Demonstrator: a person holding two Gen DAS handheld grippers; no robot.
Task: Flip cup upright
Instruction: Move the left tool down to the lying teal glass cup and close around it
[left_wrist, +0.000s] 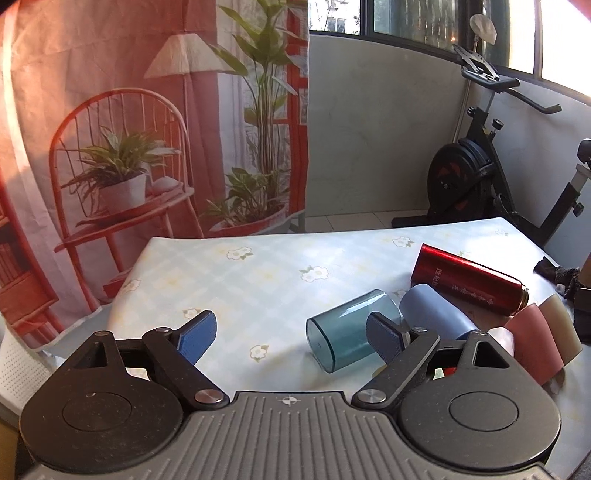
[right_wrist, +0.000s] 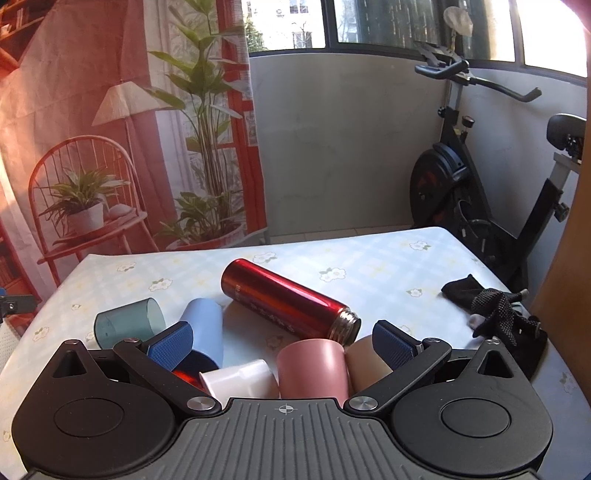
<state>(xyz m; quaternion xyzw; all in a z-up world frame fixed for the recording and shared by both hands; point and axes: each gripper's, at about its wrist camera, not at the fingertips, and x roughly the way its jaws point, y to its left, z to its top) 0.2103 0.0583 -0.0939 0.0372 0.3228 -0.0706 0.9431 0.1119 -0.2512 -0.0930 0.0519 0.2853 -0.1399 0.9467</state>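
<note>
Several cups lie on their sides on the floral tablecloth. A clear teal cup (left_wrist: 345, 332) lies just beyond my left gripper (left_wrist: 291, 336), which is open and empty; its right finger overlaps the cup in view. It also shows in the right wrist view (right_wrist: 127, 323). Beside it lie a light blue cup (left_wrist: 434, 312), a pink cup (right_wrist: 314, 367), a tan cup (right_wrist: 365, 362) and a small white cup (right_wrist: 238, 378). My right gripper (right_wrist: 282, 350) is open and empty, with the pink and white cups between its fingers.
A red metal flask (right_wrist: 288, 299) lies on its side behind the cups, also in the left wrist view (left_wrist: 467, 282). A black glove (right_wrist: 495, 314) lies at the table's right. An exercise bike (right_wrist: 480, 177) stands behind the table, a printed curtain to the left.
</note>
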